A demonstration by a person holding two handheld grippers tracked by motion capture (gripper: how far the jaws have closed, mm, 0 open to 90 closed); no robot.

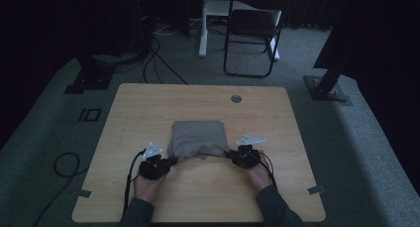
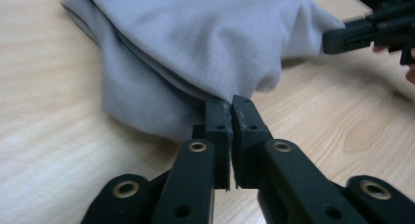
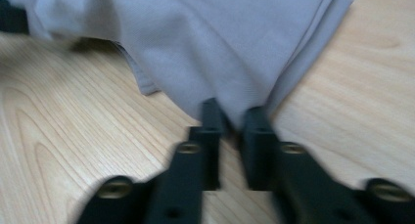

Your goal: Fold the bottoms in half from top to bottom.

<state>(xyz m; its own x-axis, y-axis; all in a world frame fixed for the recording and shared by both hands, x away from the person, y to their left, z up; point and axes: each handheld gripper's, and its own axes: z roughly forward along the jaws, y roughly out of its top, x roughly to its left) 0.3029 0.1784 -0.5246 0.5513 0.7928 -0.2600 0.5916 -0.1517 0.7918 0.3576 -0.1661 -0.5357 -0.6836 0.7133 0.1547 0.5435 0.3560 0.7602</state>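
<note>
A folded grey cloth (image 1: 198, 138) lies in the middle of the wooden table (image 1: 148, 103). My left gripper (image 1: 171, 161) is at the cloth's near left corner, and my right gripper (image 1: 229, 154) is at its near right corner. In the left gripper view the jaws (image 2: 230, 104) are shut, pinching a fold of the cloth (image 2: 195, 38), with the right gripper's tip (image 2: 352, 33) on the cloth's far side. The right gripper view is blurred. There the cloth (image 3: 220, 38) runs down between my jaws (image 3: 235, 116), which grip its edge. The cloth's near edge is lifted slightly between the two grippers.
Bare wood surrounds the cloth on all sides. A round cable grommet (image 1: 236, 98) sits near the table's far edge. Beyond the table stand a dark chair (image 1: 252, 33) and two stand bases (image 1: 327, 88) (image 1: 89, 81). Cables (image 1: 64, 165) lie on the carpet at left.
</note>
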